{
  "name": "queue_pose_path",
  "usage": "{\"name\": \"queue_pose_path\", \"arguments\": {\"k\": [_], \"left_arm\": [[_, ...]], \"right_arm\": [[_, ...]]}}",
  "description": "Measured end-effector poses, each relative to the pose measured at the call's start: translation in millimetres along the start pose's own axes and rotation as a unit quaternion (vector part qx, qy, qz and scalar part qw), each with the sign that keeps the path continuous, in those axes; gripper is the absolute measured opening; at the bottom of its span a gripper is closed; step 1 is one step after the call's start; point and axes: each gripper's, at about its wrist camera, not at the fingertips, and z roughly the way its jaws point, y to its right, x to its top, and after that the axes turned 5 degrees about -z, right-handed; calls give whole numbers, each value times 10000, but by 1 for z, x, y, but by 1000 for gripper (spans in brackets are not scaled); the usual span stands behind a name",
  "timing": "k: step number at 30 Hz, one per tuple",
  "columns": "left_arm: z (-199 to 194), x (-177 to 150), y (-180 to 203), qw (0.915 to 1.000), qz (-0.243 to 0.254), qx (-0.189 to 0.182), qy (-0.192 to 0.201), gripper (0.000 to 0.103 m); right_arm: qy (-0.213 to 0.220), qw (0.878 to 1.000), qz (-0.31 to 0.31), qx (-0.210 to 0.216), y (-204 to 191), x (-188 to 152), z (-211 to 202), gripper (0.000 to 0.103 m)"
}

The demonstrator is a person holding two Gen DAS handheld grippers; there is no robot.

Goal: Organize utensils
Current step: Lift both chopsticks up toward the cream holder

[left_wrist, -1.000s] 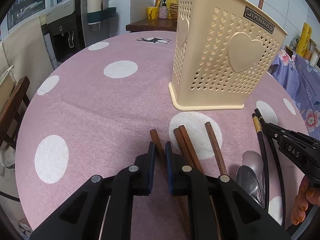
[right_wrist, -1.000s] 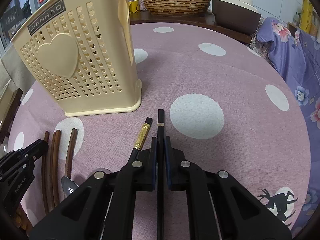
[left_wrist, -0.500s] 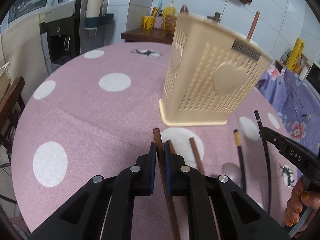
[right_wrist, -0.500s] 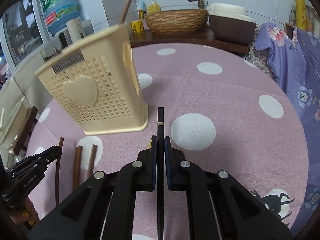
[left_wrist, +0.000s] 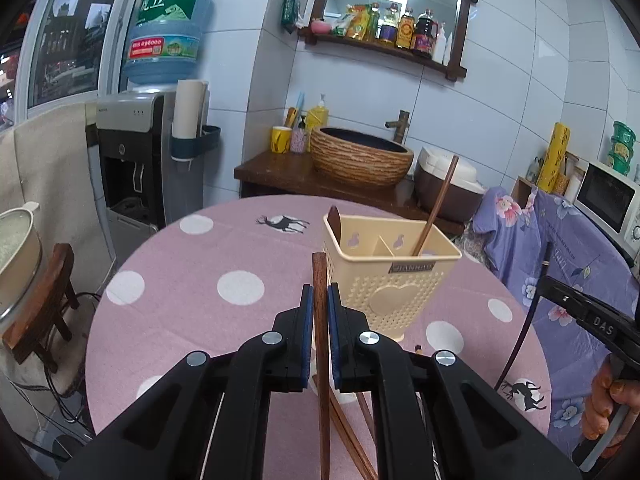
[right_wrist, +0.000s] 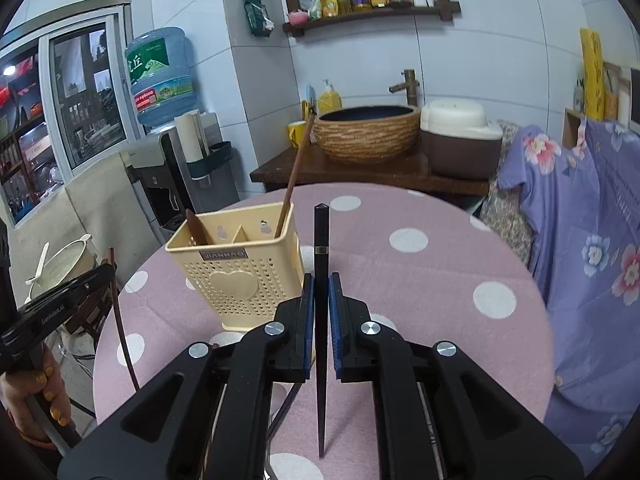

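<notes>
My left gripper [left_wrist: 319, 298] is shut on a brown wooden chopstick [left_wrist: 320, 280], lifted above the pink dotted table [left_wrist: 180, 312]. My right gripper [right_wrist: 320, 286] is shut on a black chopstick [right_wrist: 321, 236] with a gold band, also raised. The cream utensil basket [left_wrist: 394, 276] [right_wrist: 240, 264] stands just beyond both grippers, holding one upright brown chopstick [left_wrist: 436, 204] and a dark wooden handle [left_wrist: 334, 218]. More brown chopsticks [left_wrist: 360, 440] lie on the table under the left gripper. The right gripper with its black chopstick [left_wrist: 536, 304] shows at the right edge of the left wrist view.
A water dispenser [left_wrist: 136, 152] stands behind the table on the left, and a counter with a woven basin [left_wrist: 360, 156] and a rice cooker [left_wrist: 448, 180] behind it. A floral purple cloth [right_wrist: 580, 220] hangs at the right. A wooden chair [left_wrist: 44, 300] stands at the left edge.
Both grippers rose from the tabletop and tilted up, each carrying its chopstick. The basket's open top and the back wall came into view.
</notes>
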Motion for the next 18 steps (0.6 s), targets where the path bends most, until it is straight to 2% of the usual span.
{"name": "queue_pose_path", "arguments": {"k": [18], "left_arm": [[-20, 14, -6, 9995, -79, -185, 238, 8]], "right_arm": [[80, 10000, -20, -43, -3, 8, -13, 8]]}}
